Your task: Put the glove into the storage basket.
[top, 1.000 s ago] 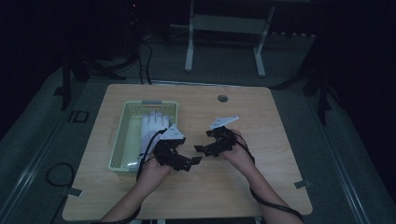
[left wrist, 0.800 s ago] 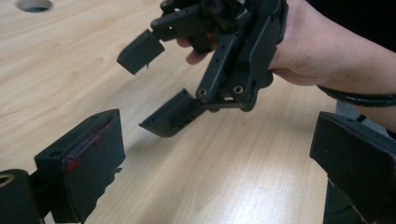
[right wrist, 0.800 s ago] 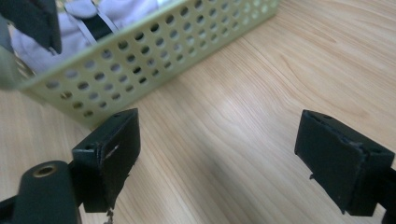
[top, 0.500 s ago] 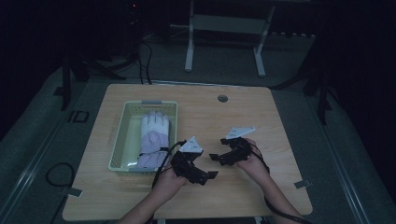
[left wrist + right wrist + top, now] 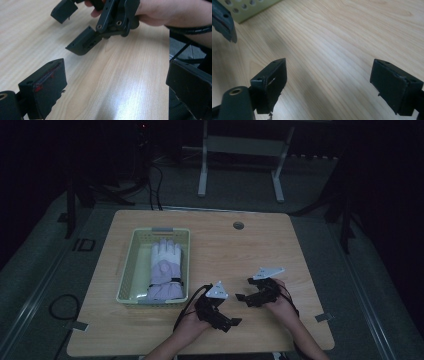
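A white and lavender glove (image 5: 164, 269) lies in a pale green basket (image 5: 129, 270) on the left of the wooden table (image 5: 260, 245). Both grippers hover over bare wood near the front edge, right of the basket. My left gripper (image 5: 226, 322) is open, its jaws wide apart with nothing between them (image 5: 117, 92). My right gripper (image 5: 244, 299) is open too, and bare wood shows between its jaws (image 5: 334, 85). The two grippers point toward each other. The right gripper (image 5: 100, 27) and the hand holding it appear at the top of the left gripper view.
A corner of the basket (image 5: 249, 8) and one jaw of the left gripper (image 5: 223, 21) sit at the top left of the right gripper view. A round cable hole (image 5: 238, 225) is at the table's far edge. A metal stand (image 5: 240, 160) is on the floor beyond.
Both hands have drawn back from beside the basket toward the table's front edge and to the right. The glove and basket have not moved.
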{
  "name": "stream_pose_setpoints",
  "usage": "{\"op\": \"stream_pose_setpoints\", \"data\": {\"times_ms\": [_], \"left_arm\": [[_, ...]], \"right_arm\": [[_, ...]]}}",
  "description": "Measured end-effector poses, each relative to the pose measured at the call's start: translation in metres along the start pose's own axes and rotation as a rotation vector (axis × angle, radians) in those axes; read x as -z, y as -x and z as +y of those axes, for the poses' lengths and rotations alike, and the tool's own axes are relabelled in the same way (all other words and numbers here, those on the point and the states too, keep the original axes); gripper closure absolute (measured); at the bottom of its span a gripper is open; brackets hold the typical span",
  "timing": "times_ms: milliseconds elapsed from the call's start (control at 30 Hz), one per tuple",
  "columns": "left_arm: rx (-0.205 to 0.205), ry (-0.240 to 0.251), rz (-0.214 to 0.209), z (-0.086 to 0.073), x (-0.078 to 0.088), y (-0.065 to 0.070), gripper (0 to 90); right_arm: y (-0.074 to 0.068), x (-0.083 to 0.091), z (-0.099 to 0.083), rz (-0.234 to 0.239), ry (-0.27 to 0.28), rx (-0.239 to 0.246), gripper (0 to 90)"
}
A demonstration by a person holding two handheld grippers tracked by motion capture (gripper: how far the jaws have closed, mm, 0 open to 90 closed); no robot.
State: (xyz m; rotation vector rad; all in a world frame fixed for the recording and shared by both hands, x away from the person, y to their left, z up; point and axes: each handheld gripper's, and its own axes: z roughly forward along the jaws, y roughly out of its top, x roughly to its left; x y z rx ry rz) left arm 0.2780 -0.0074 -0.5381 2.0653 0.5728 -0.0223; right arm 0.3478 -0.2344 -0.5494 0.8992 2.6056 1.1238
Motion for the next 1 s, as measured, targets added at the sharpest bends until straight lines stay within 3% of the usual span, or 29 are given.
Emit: {"op": "stream_pose_setpoints", "data": {"times_ms": [167, 467, 800, 1000], "left_arm": [[-0.008, -0.016, 0.001, -0.005, -0.009, 0.0, 3.2], [-0.01, -0.018, 0.02, -0.016, -0.017, -0.004, 3.3], [-0.044, -0.015, 0.041, -0.022, -0.018, 0.0, 3.2], [-0.038, -0.013, 0.031, -0.023, -0.018, -0.001, 3.3]], "right_arm": [[0.001, 0.004, -0.012, -0.013, -0.012, -0.003, 14.1], [0.006, 0.017, -0.03, -0.04, 0.018, -0.006, 14.1], [0.011, 0.019, -0.035, -0.059, 0.026, 0.0, 14.1], [0.013, 0.018, -0.037, -0.069, 0.024, -0.005, 14.1]]}}
